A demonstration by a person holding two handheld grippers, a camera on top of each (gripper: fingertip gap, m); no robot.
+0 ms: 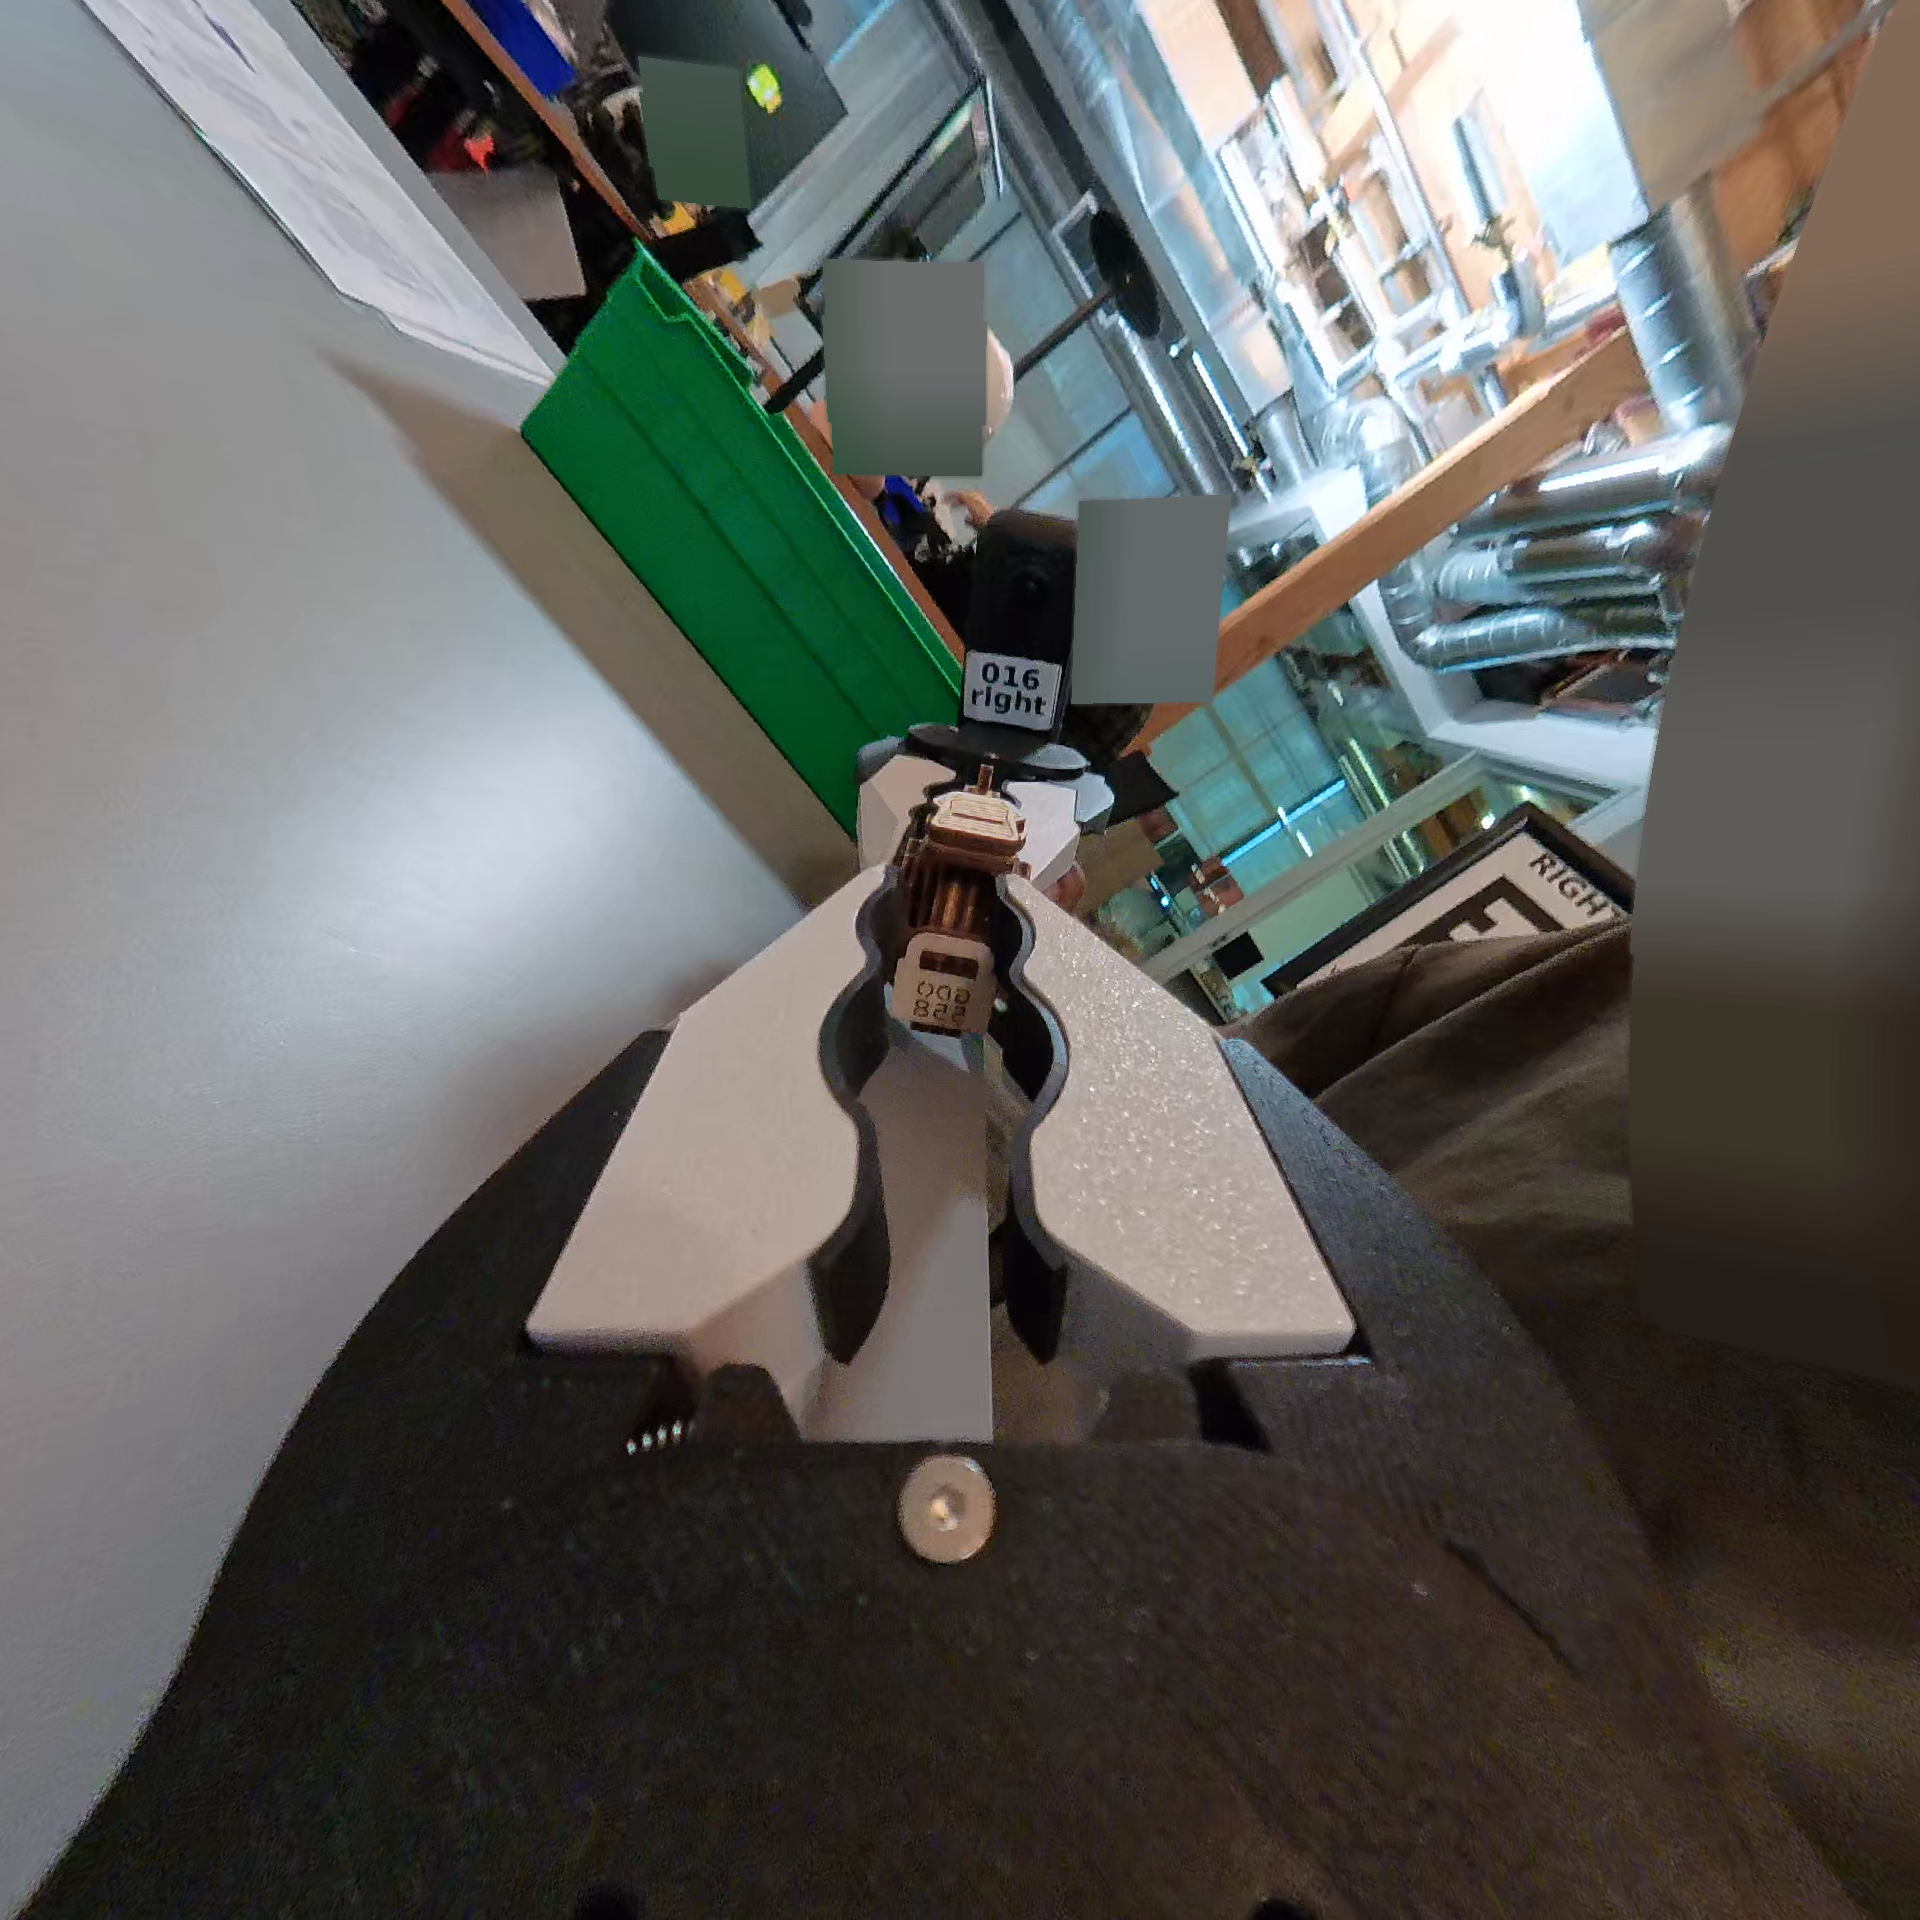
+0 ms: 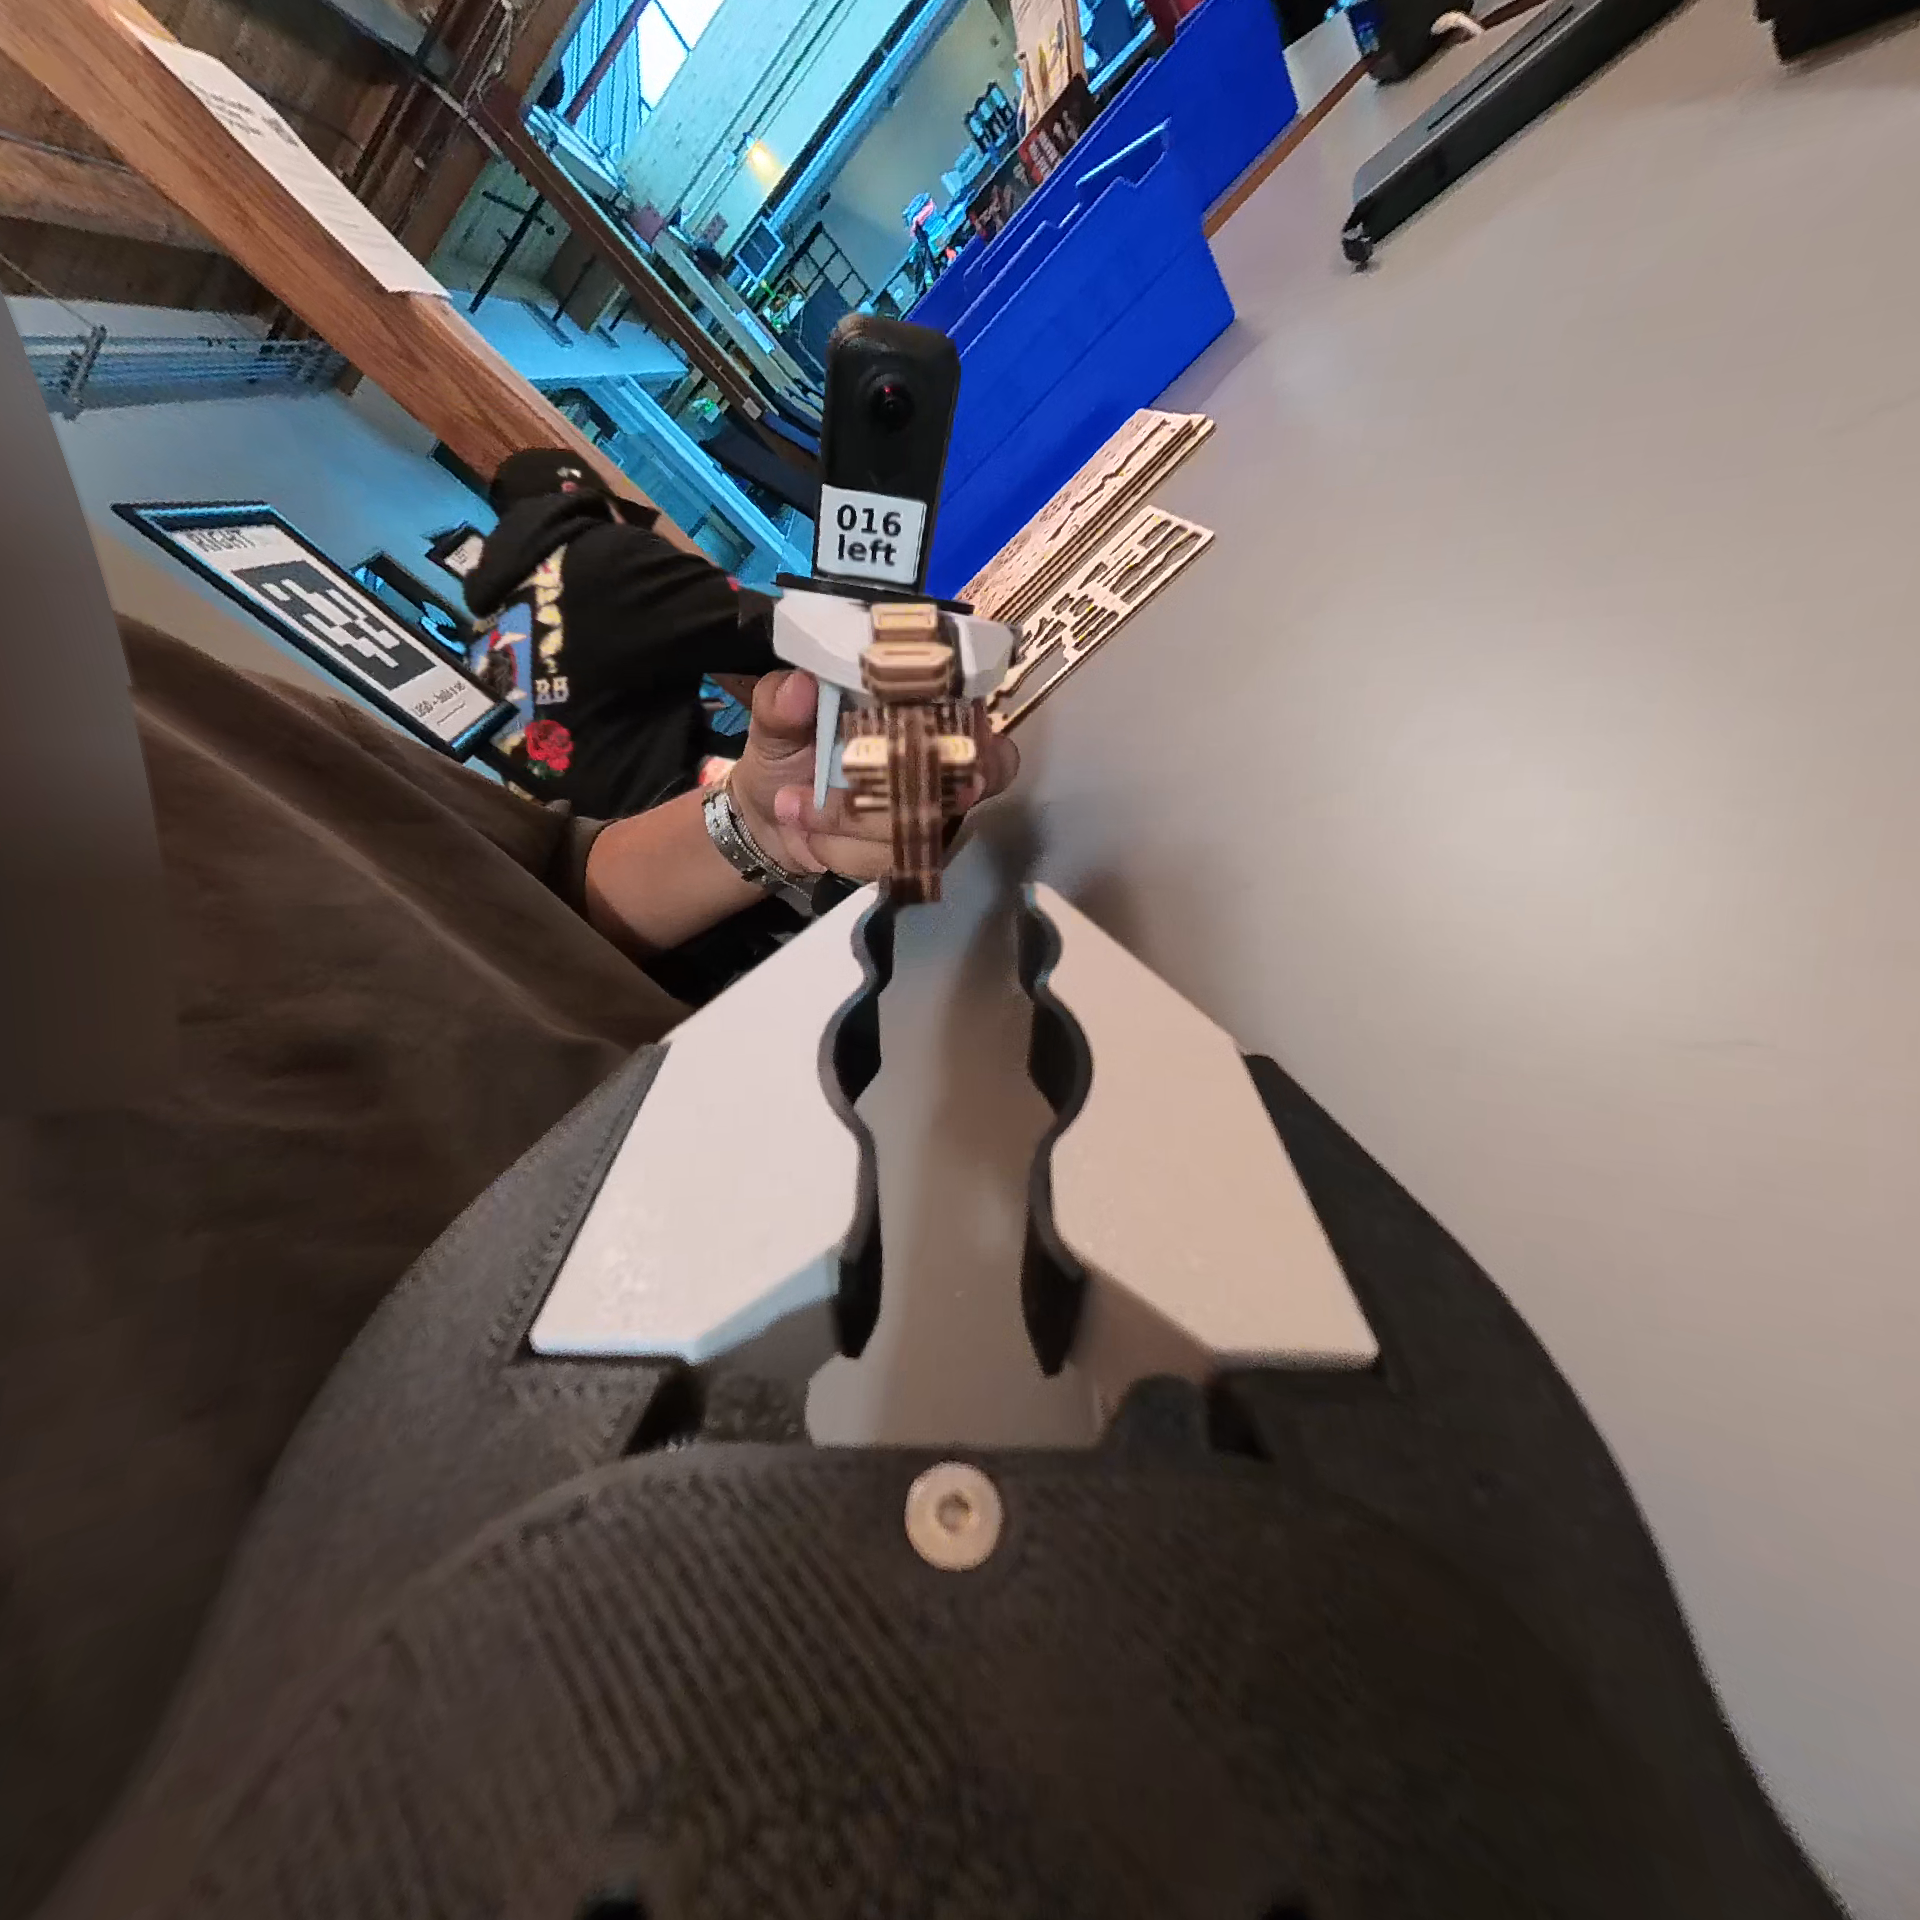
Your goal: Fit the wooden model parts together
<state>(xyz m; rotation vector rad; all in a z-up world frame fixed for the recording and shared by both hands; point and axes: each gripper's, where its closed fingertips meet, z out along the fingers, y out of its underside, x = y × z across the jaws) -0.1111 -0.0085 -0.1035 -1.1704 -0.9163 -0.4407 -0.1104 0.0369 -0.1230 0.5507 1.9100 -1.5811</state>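
A small brown and pale wooden model (image 1: 951, 914) is clamped between the fingertips of my left gripper (image 1: 945, 894), with a pale numbered part (image 1: 943, 987) at its near end. My right gripper (image 1: 977, 800) faces it from just beyond. In the right wrist view the model (image 2: 914, 769) hangs from the left gripper (image 2: 894, 644), with a pale crosspiece across it. Its dark layered lower end reaches the tips of my right gripper (image 2: 951, 914). Those jaws stand a narrow gap apart, and the table shows between the model's end and one finger.
Flat sheets of wooden parts (image 2: 1101, 551) lie on the grey table (image 2: 1455, 727) behind the model, before a blue bin (image 2: 1070, 312). A green bin (image 1: 727, 520) stands at the table's far side. A hand (image 2: 800, 790) holds the left gripper. A framed marker board (image 2: 312, 613) lies at left. Across from one pair of fingers to the other is roughly 6 cm.
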